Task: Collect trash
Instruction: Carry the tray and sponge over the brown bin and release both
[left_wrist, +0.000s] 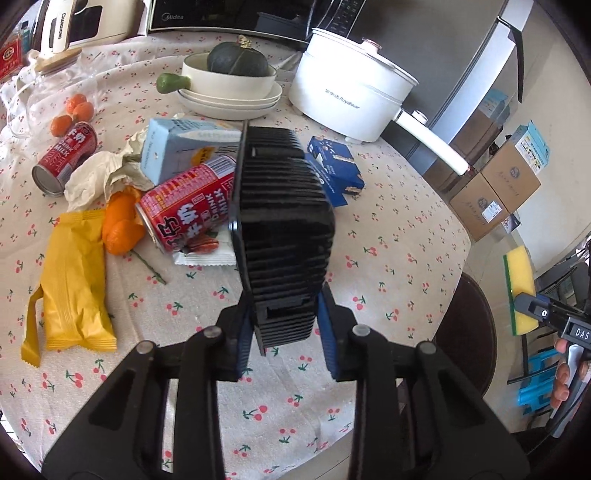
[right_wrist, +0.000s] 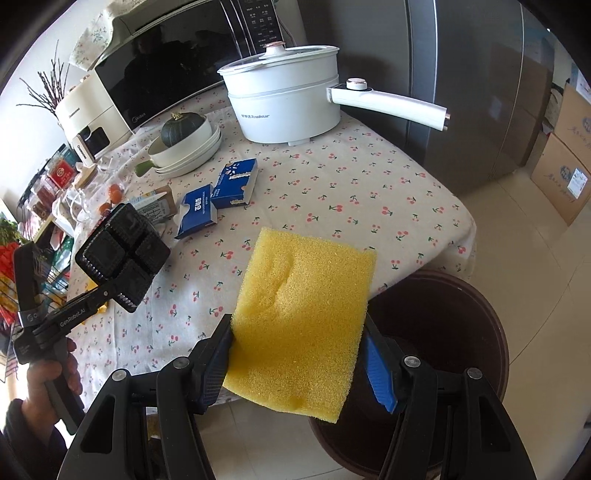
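Observation:
My left gripper (left_wrist: 284, 332) is shut on a black ribbed plastic tray (left_wrist: 282, 229) and holds it on edge above the table; the tray also shows in the right wrist view (right_wrist: 122, 254). My right gripper (right_wrist: 299, 354) is shut on a yellow sponge (right_wrist: 303, 317) off the table's right edge, above a dark round stool (right_wrist: 461, 332). Trash lies on the cherry-print tablecloth (left_wrist: 388, 251): two red milk cans (left_wrist: 184, 210) (left_wrist: 66, 158), a light blue carton (left_wrist: 184, 147), crumpled paper (left_wrist: 99, 177), a yellow wrapper (left_wrist: 74, 291), orange peel (left_wrist: 120, 225), blue boxes (left_wrist: 338, 170).
A white electric pot (left_wrist: 351, 96) with a long handle stands at the back right. A bowl with a green squash (left_wrist: 236, 74) sits on plates. A microwave (left_wrist: 240, 14) is behind. Small oranges (left_wrist: 74, 110) lie left. Cardboard boxes (left_wrist: 495, 192) stand on the floor.

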